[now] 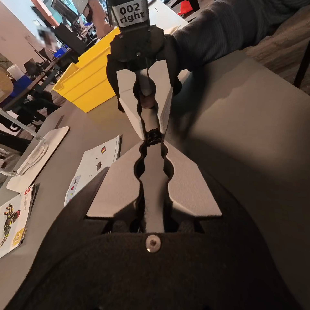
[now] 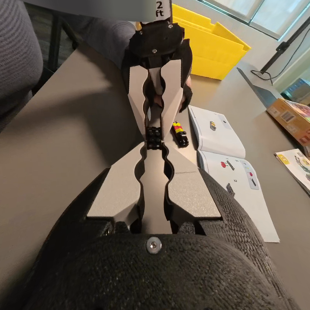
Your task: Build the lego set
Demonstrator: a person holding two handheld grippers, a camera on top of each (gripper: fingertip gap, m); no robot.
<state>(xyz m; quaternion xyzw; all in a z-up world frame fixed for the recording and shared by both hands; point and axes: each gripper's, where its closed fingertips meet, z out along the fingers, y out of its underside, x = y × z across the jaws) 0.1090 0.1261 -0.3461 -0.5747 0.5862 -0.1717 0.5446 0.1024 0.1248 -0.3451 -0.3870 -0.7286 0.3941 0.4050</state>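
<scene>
My left gripper [image 1: 153, 145] and my right gripper [image 1: 153, 133] meet tip to tip above the grey table [image 1: 94, 120]. Between the tips is a small black studded lego assembly [image 1: 153, 139]. Each gripper is shut on one end of it. In the right wrist view my right gripper [image 2: 154, 148] grips the near end of the black assembly [image 2: 153, 136], and the left gripper [image 2: 153, 130] grips the far end. I cannot tell whether it is one piece or two pressed together. A small red, yellow and black lego build [image 2: 180, 136] lies on the table beside the tips.
An open instruction booklet [image 2: 218, 139] lies beside the grippers, with a second booklet [image 2: 296, 166] and a cardboard box [image 2: 291, 117] farther out. A yellow bin [image 1: 88, 80] stands at the back. A white stand base [image 1: 38, 156] is at the left. A person's sleeves flank the table. The grippers are tip to tip, or close to it.
</scene>
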